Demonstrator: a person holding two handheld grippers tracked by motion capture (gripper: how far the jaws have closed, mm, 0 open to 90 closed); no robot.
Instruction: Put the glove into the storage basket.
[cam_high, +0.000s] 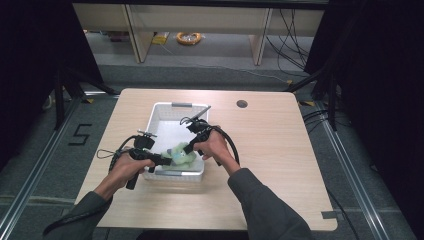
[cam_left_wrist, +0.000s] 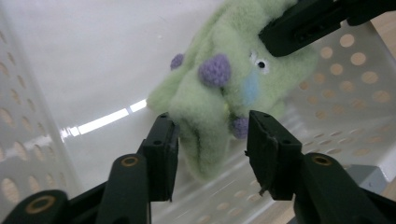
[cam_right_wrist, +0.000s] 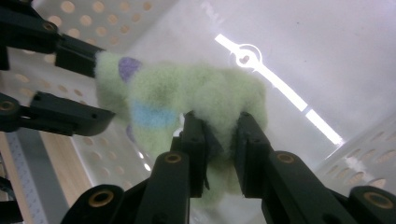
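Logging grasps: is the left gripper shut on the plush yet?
No, open: the left gripper has its jaws apart, straddling the green plush toy.

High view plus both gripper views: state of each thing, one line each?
Plush toy: in the basket's near end, pinched by one gripper, straddled by the other.
Basket: upright on the table, otherwise bare inside.
Right gripper: shut on the plush toy, fingers squeezing the fluff.
Left gripper: open, fingers either side of the toy's lower end.
Table: holds the basket; round hole near the far edge.
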